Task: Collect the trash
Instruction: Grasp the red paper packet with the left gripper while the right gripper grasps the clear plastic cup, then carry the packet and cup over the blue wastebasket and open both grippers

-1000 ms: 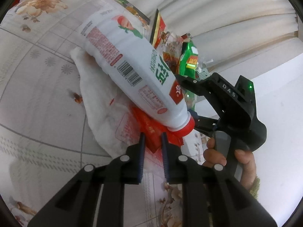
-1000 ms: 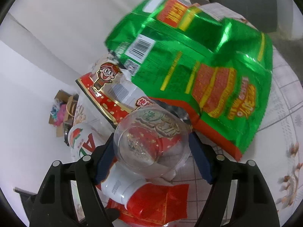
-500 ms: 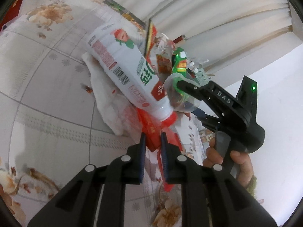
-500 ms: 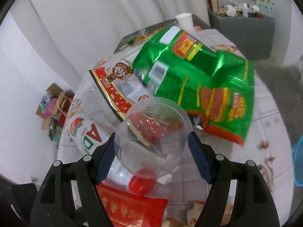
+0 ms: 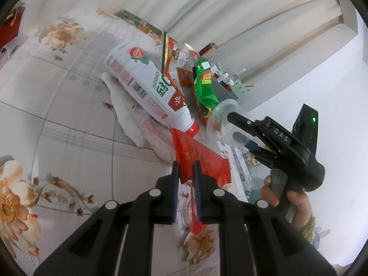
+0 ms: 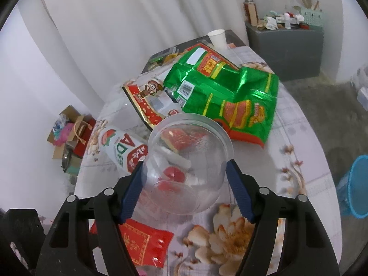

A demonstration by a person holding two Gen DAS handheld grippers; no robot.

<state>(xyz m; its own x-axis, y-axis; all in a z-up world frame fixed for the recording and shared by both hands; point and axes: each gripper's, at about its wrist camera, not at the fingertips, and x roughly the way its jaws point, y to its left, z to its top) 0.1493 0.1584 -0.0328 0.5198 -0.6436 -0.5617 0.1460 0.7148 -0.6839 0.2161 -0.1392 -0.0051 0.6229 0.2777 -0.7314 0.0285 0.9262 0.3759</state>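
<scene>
My left gripper is shut on one edge of a red snack wrapper, which hangs lifted just below the bottle's cap. My right gripper has a clear plastic cup between its blue pads, held above the table with its mouth facing away; its jaws are closing on it. The left wrist view shows the same cup in the right gripper. On the table lie a white drink bottle with a red cap, a crumpled white tissue, a green chip bag and a red-and-gold wrapper.
The flowered tablecloth covers a round table. A paper cup stands at its far edge. A blue basket sits on the floor at the right, a grey cabinet behind, and cardboard boxes at the left.
Both grippers have risen and drawn back from the pile. The red wrapper has come out from under the bottle's neck, and the clear cup has lifted clear of the trash.
</scene>
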